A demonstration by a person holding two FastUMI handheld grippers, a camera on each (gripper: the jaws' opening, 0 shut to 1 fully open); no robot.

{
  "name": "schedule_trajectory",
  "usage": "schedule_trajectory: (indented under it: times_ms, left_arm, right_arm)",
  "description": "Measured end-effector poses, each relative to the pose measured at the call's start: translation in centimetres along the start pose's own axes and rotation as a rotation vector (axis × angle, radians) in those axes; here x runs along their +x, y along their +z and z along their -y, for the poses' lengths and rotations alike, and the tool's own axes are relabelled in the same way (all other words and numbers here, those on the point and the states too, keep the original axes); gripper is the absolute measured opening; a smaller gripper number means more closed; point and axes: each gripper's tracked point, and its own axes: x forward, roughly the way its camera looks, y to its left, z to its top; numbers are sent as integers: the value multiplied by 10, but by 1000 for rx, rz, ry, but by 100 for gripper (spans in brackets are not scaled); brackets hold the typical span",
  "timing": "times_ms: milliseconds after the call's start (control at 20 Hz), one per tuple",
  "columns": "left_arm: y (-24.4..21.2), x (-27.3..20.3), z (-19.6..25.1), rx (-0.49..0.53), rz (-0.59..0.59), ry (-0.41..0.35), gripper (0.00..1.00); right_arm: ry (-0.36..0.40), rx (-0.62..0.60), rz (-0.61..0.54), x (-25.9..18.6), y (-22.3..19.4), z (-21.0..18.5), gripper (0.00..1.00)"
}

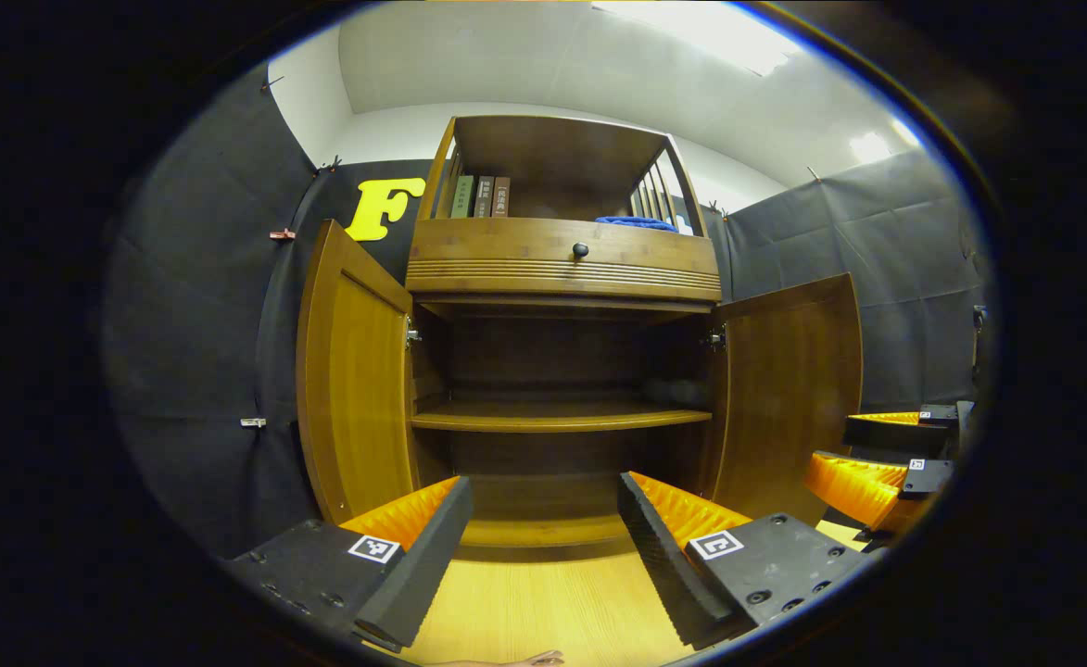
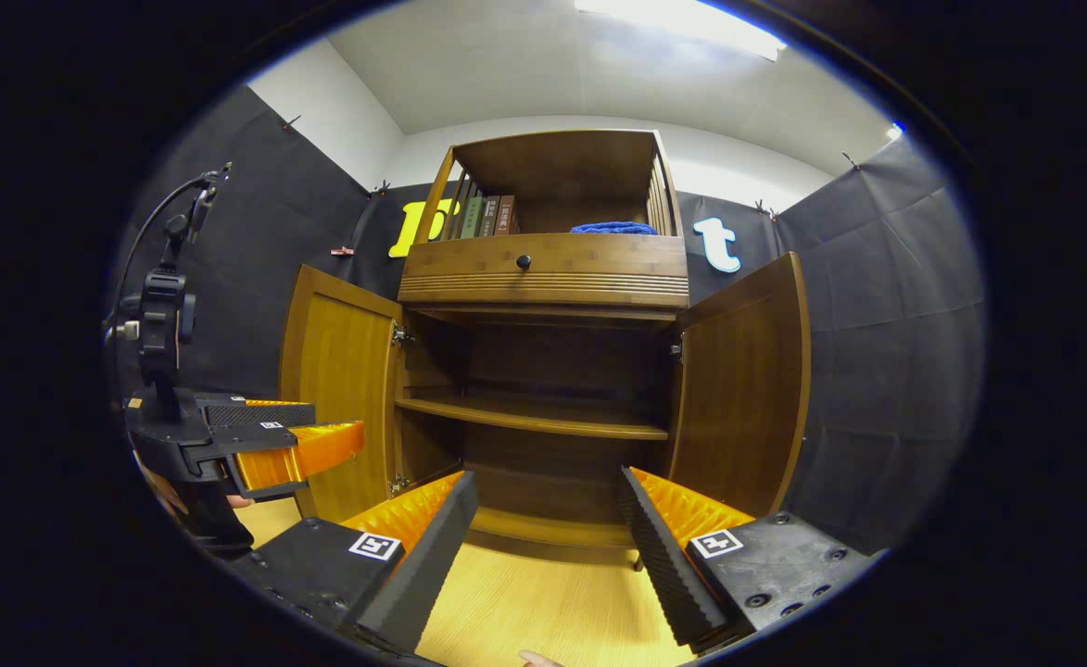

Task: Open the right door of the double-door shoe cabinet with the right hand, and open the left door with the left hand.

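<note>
Both doors (image 1: 353, 371) (image 1: 789, 389) stand swung wide; left gripper (image 1: 543, 547) and right gripper (image 2: 548, 542) hover, jaws wide, empty.

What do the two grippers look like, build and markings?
Left gripper and right gripper match: two wedge-shaped fingers with ribbed inner faces on bolted blocks, each block carrying a small square black-and-white marker. The right gripper view shows a clamp and a thin cable rising from the left gripper's body.
</note>
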Motion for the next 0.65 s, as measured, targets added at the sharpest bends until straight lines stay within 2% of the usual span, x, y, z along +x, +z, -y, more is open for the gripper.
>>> schedule_trajectory:
  times_ms: [450,650]
  left_arm:
    - [2,-5,17,4,11,-32,98]
    - [5,-4,18,19,27,-32,99]
  right_arm:
    - [-11,-12,-3,-3,1,7,98]
    - [8,1,-8,-6,0,4,97]
